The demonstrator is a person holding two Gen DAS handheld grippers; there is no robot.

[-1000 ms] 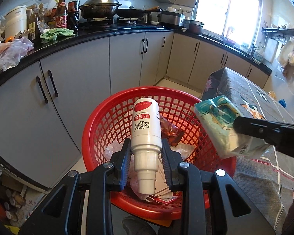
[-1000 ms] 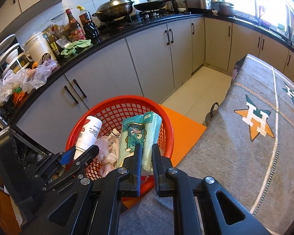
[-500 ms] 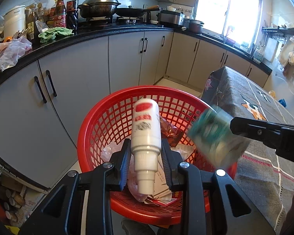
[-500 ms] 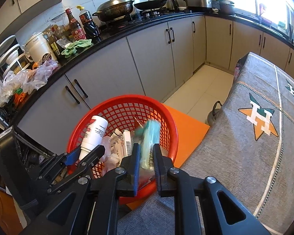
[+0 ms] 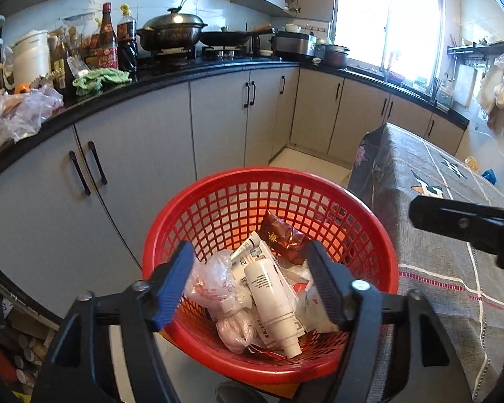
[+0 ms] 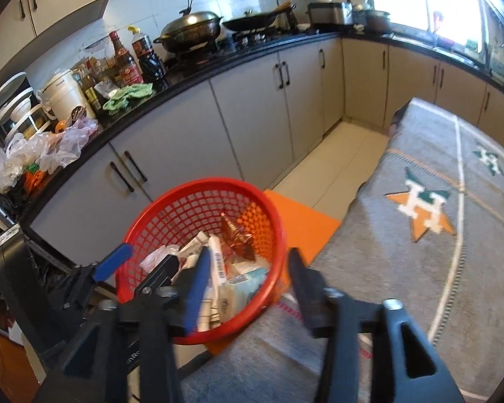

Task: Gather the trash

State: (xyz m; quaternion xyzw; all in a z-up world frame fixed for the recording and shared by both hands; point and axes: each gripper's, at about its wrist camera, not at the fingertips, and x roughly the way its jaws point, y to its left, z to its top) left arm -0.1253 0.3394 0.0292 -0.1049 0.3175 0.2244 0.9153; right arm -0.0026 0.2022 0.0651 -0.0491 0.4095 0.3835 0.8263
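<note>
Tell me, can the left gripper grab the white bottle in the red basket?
Probably yes. The left gripper hangs right above the white bottle, its jaws opening and empty. The bottle lies on top of the trash in the red basket, uncovered.

Basket [image 5: 369,231] stands on the floor between cabinets [image 5: 144,154] and table [image 5: 430,235]; bottle [image 5: 272,299] lies inside atop wrappers, apparently nozzle-down.

Grey cabinets [image 5: 218,124], black counter [image 5: 191,67], bright, perhaps overexposed window [image 5: 386,20].

Both jaws opening; white bottle [image 5: 272,299] and, seemingly, teal packet [image 6: 248,285] dropped into red basket [image 5: 218,194].
</note>
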